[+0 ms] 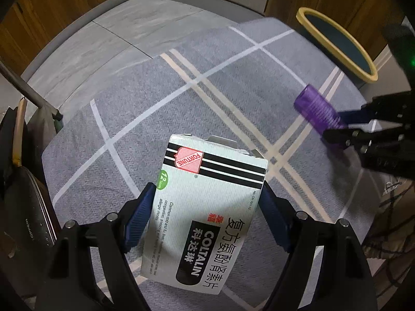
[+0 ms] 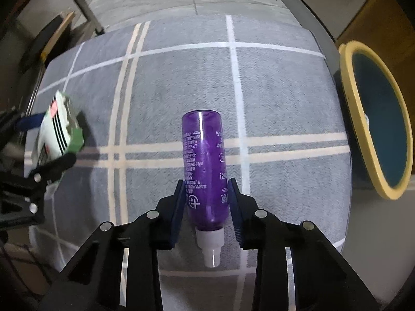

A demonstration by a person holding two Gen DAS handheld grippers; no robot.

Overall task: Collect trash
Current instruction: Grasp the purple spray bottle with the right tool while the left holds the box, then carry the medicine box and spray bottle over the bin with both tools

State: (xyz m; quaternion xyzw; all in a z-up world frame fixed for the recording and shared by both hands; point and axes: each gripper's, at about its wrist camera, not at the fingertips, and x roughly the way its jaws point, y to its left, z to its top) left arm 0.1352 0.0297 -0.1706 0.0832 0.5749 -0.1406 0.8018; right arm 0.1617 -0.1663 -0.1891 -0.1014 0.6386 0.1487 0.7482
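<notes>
Likely home room, plaid rug point(image 2: 285, 98), wood-panelled walls point(image 1: 64, 5), yellow-rimmed bin point(image 2: 363, 119)

- The box point(image 1: 207, 207) is white with black stripes, a red-and-white striped shield, a green round mark, red and black print and a black label panel; its end flap is green in the right wrist view.
- The bottle point(image 2: 205, 165) is clear purple with white print and a white cap.
- The rug point(image 1: 155, 98) is grey with white and cream crossing lines.
- The bin point(image 2: 376, 119) has a yellow rim and dark teal inside.
- The pads point(image 1: 138, 217) are dark blue on black fingers.
</notes>
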